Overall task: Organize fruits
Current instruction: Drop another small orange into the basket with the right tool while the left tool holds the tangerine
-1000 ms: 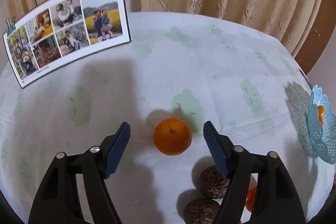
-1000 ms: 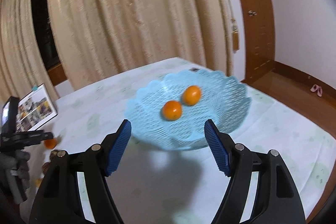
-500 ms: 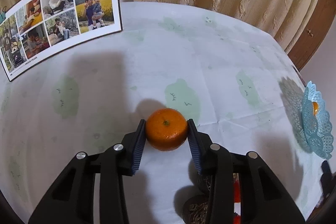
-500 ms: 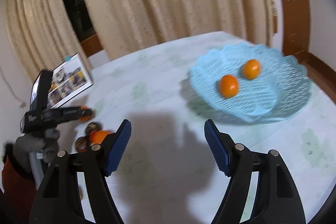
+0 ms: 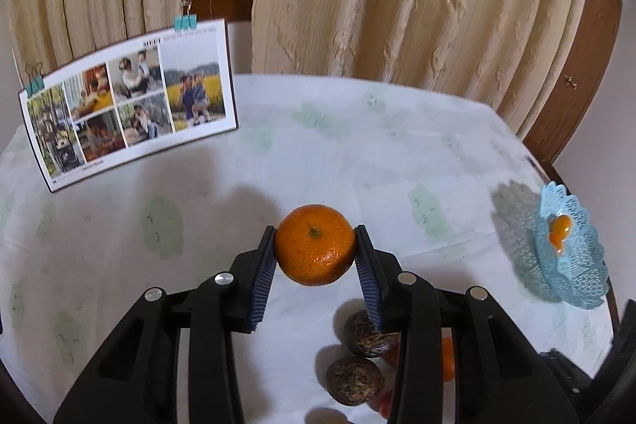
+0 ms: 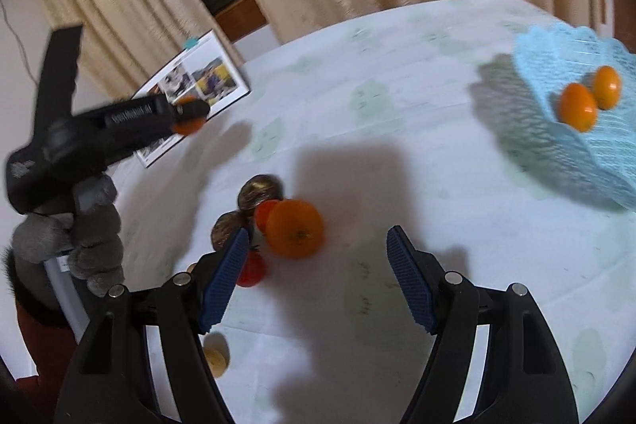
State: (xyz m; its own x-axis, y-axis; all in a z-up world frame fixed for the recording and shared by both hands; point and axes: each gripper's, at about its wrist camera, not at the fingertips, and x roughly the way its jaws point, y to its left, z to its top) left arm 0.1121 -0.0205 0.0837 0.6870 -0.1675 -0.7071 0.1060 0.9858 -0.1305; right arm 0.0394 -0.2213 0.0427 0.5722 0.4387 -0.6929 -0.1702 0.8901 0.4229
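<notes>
1. A photo collage board (image 5: pixel 131 114) held by teal binder clips stands at the far left of the table with the pale green-patterned cloth (image 5: pixel 357 153).
2. The left gripper (image 5: pixel 315 257) has its 2 blue ribbed pads clamped on a round orange mandarin (image 5: pixel 315 245), held clear above the cloth; the right wrist view shows it lifted at the left (image 6: pixel 190 114).
3. Near centre lie 2 dark brown round fruits (image 6: pixel 260 191), a small red fruit (image 6: pixel 250 269) and a second orange mandarin (image 6: pixel 294 227), touching in a cluster.
4. The right gripper (image 6: pixel 314 277) stands wide open and holds nothing, just near of that cluster.
5. At the far right, a light blue lattice plastic basket (image 6: pixel 556 142) holds 2 small oranges (image 6: pixel 578 108).
</notes>
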